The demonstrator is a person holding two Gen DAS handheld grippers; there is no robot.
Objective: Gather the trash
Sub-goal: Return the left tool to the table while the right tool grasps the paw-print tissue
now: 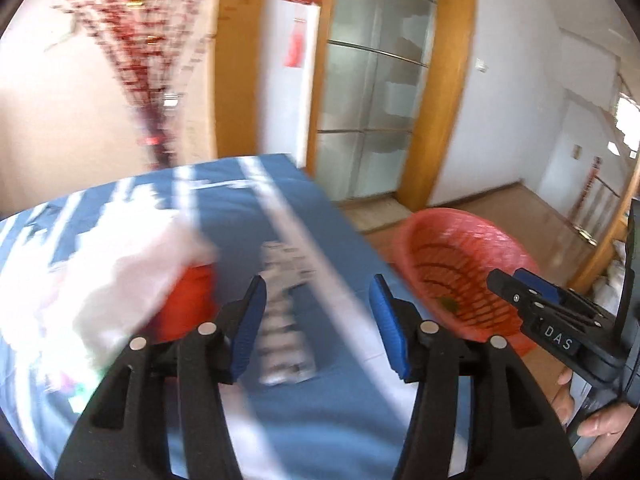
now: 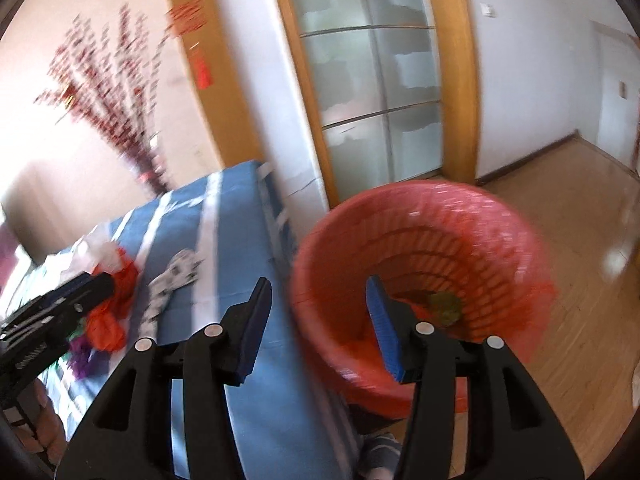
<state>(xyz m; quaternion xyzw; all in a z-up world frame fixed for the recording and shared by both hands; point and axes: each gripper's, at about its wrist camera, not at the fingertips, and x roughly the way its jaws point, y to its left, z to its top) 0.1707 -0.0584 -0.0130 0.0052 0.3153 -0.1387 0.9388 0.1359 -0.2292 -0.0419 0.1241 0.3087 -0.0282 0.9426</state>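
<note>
left wrist view: left tool (image 1: 318, 320) wide open, nothing between its pads, over the blue striped counter (image 1: 340, 408). a crumpled silver wrapper (image 1: 282, 320) lies just ahead, blurred. white and red trash pile (image 1: 120, 280) to its left, too smeared to sort out. right tool (image 2: 316, 328) also wide open & empty, in front of the red basket (image 2: 320, 264), which sits off the counter edge w/ a greenish scrap (image 2: 444, 306) inside. basket bottom hidden.
</note>
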